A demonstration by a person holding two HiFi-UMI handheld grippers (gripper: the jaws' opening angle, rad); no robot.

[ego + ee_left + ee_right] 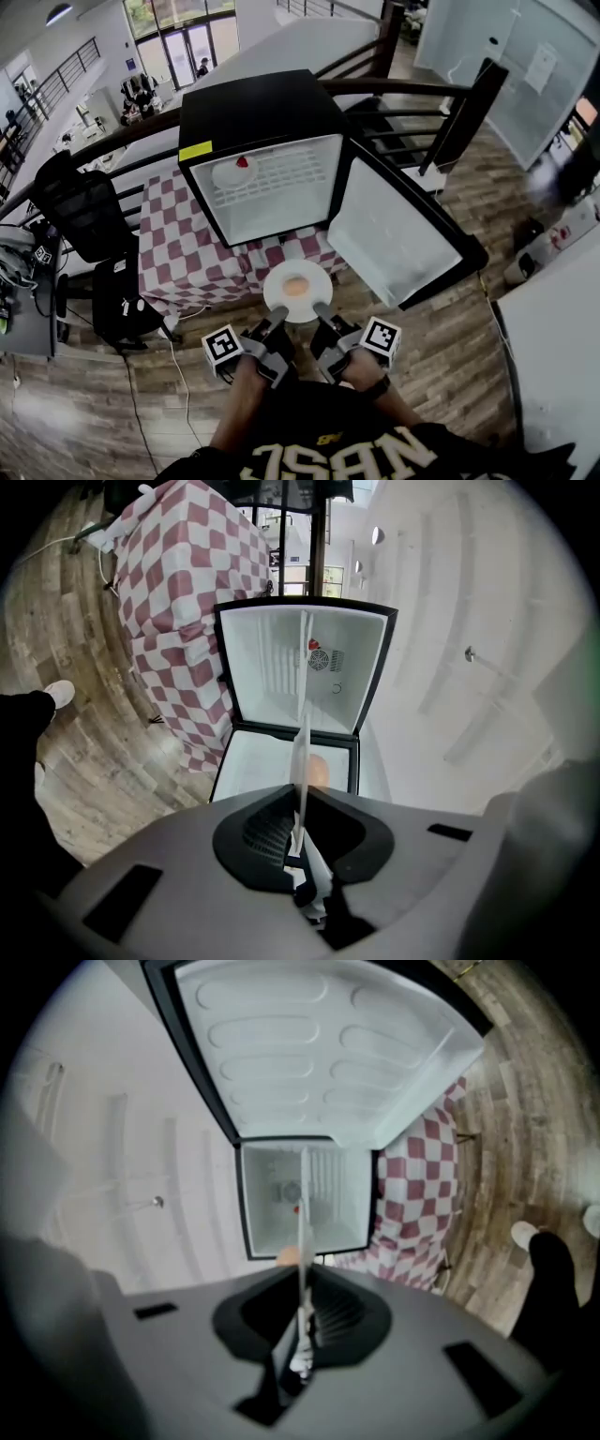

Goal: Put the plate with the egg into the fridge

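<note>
A white plate (pixel 297 291) carrying a brownish egg (pixel 295 287) hangs in the air in front of the open black mini fridge (pixel 253 112). My left gripper (pixel 277 317) is shut on the plate's near-left rim and my right gripper (pixel 321 311) on its near-right rim. The left gripper view shows the plate (pixel 303 752) edge-on between the jaws, with the egg (pixel 318 771) beside it. In the right gripper view the plate (pixel 304 1241) is likewise pinched, and the egg (pixel 288 1256) peeks out on its left. The fridge's white inside (pixel 281 192) faces me.
The fridge door (pixel 394 234) swings open to the right. A small white dish with something red (pixel 234 172) sits on the wire shelf. The fridge stands on a red-checked tablecloth (pixel 187 253). A black office chair (pixel 84 211) is at the left, a railing (pixel 412 103) behind.
</note>
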